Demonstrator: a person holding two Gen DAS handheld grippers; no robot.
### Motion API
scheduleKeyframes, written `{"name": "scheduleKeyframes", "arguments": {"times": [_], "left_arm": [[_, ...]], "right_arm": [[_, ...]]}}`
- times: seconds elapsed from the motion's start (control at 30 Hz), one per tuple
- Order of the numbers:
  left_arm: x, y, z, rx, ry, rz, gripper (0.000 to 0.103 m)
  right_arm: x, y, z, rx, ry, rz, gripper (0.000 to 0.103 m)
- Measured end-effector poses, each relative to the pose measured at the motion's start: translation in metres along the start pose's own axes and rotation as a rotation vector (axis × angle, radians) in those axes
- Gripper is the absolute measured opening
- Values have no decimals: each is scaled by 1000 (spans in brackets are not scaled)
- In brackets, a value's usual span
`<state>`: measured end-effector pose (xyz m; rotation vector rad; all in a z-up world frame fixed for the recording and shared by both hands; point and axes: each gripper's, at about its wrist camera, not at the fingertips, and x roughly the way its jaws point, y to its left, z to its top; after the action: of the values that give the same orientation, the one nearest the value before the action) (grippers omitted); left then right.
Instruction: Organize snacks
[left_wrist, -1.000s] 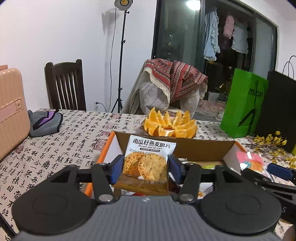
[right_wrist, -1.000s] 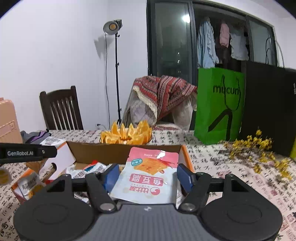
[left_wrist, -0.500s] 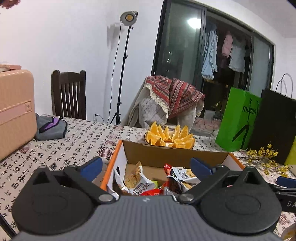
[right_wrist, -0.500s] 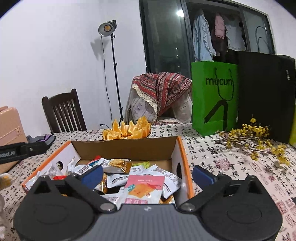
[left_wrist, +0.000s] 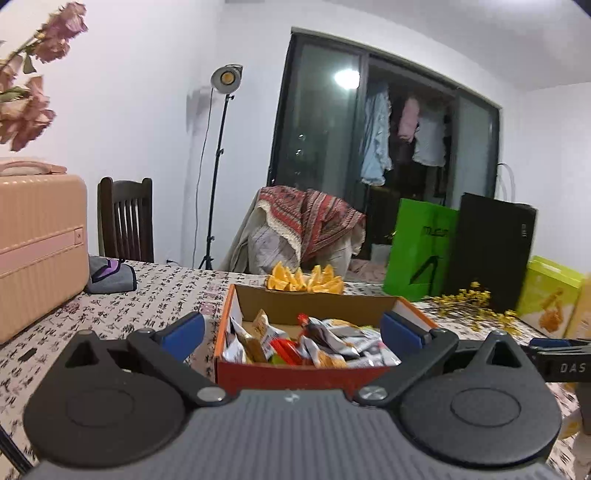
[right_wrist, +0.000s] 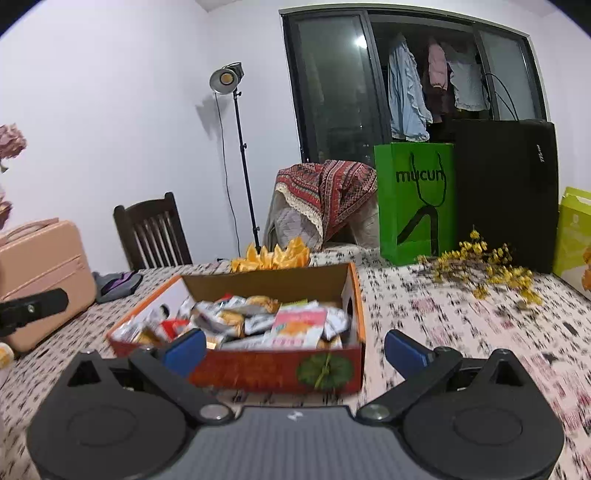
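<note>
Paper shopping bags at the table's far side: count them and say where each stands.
2. The green bag stands upright behind the yellow flower sprigs; the black bag stands touching its right side. Others may be hidden behind them.

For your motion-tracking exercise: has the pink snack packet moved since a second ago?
Yes. The pink snack packet has left the right tongs, which are open, and lies inside the cardboard box.

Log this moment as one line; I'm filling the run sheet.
left gripper: open, empty | right gripper: open, empty | orange cardboard box: on table, full of snack packets | both grippers short of box
</note>
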<state>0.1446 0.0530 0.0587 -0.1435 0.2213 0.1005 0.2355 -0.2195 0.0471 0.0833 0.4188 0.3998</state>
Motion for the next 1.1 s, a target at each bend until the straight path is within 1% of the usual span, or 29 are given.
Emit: {"name": "scheduleKeyframes", "arguments": {"times": [0.13, 0.3, 0.37, 0.5, 0.77, 0.9, 1.1], "left_arm": [[-27, -2, -19, 14, 6, -28, 103], [-53, 5, -48, -18, 31, -19, 103], [-61, 8, -58, -17, 56, -19, 103], [-71, 14, -69, -14, 80, -20, 103], [-71, 9, -81, -14, 132, -33, 103], [-69, 9, -85, -14, 149, -35, 103], [-69, 9, -85, -15, 154, -32, 103]], "right_arm": [[-24, 0, -20, 12, 15, 23, 103], [-49, 1, -45, 31, 40, 35, 103], [-56, -1, -55, 46, 57, 46, 103], [-65, 1, -72, 34, 93, 40, 103], [-66, 6, -90, 42, 161, 38, 103], [-66, 8, -93, 40, 170, 34, 103], [-68, 9, -93, 38, 169, 35, 103]]}}
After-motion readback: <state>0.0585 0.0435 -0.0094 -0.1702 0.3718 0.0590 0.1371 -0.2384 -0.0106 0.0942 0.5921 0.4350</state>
